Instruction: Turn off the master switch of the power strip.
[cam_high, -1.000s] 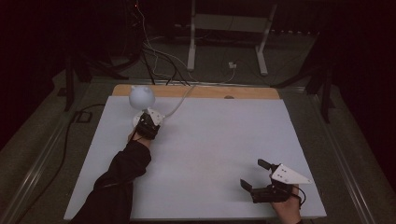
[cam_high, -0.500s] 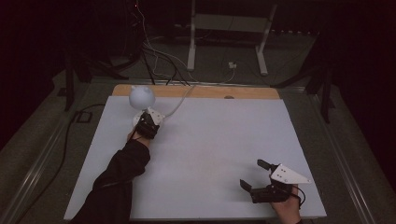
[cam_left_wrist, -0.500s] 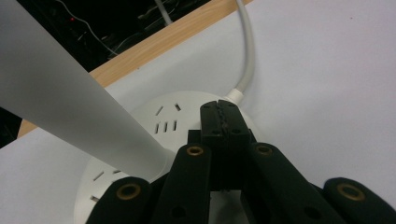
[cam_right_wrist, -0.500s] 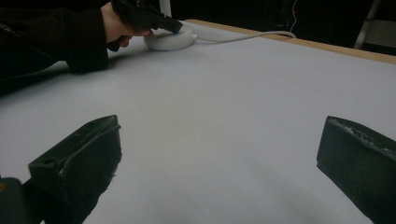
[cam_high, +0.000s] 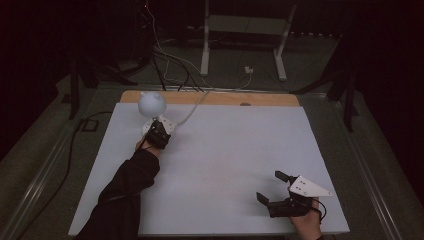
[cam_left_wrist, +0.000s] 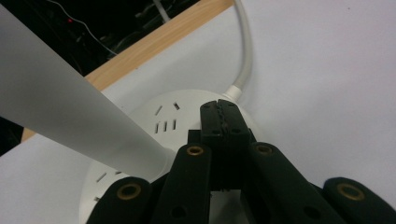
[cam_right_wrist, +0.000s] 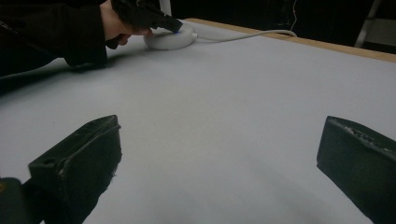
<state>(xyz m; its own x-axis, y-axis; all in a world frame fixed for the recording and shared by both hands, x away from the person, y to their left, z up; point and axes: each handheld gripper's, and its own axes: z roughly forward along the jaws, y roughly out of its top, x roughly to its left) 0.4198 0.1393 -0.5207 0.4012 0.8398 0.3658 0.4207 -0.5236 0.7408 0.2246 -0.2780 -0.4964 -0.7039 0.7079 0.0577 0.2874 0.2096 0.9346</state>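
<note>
Nothing has moved: left gripper (cam_left_wrist: 219, 109) fingers pressed together over the round lamp base (cam_left_wrist: 154, 122), right gripper (cam_high: 276, 186) spread.

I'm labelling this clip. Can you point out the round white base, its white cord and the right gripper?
round white base (cam_left_wrist: 149, 121), left gripper view, slotted top face.
white cord (cam_left_wrist: 246, 46), left gripper view, mid-length.
right gripper (cam_high: 270, 187), high view, between its open jaws.

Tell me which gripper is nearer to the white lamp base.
Left. The left gripper, jaws shut, sits over the white lamp base. The right gripper rests open at the table's near right corner, far from the base.
</note>
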